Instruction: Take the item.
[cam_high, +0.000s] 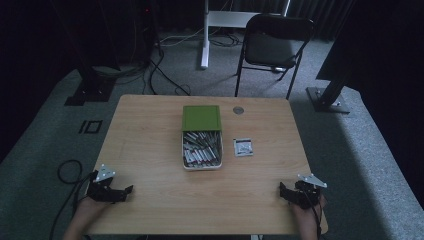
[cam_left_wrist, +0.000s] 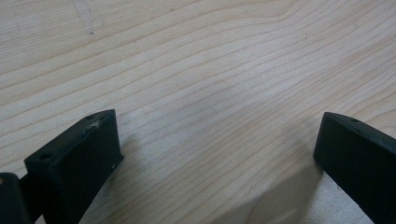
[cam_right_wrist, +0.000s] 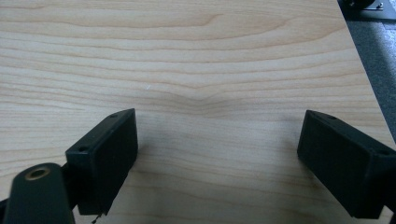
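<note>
Both grippers parked at the near edge of the wooden table (cam_high: 150, 150), jaws spread wide and holding nothing: left gripper (cam_high: 120, 192) at the near-left corner, right gripper (cam_high: 286, 192) at the near-right corner. Bare wood grain between the jaws in the left gripper view (cam_left_wrist: 215, 140) and the right gripper view (cam_right_wrist: 215, 144) alike.

Landmark: open white tray (cam_high: 202, 166) at the table centre, packed with small silver-and-red cylinders, probably batteries (cam_high: 201, 147), though too small to confirm. Green lid (cam_high: 201, 118) resting over the tray's far end. Tray long axis running near-to-far, away from the person. Small white packet (cam_high: 243, 147) lying flat just right of the tray, apart from it.

Deciding relation: tray far of both grippers and between them, diagonally right-forward of the left gripper and left-forward of the right. Roughly equal reach to the tray from either side; packet clearly closer to the right gripper. Judged next move: forward-and-inward reach, jaws aligned across the tray's short width or over the packet.
</note>
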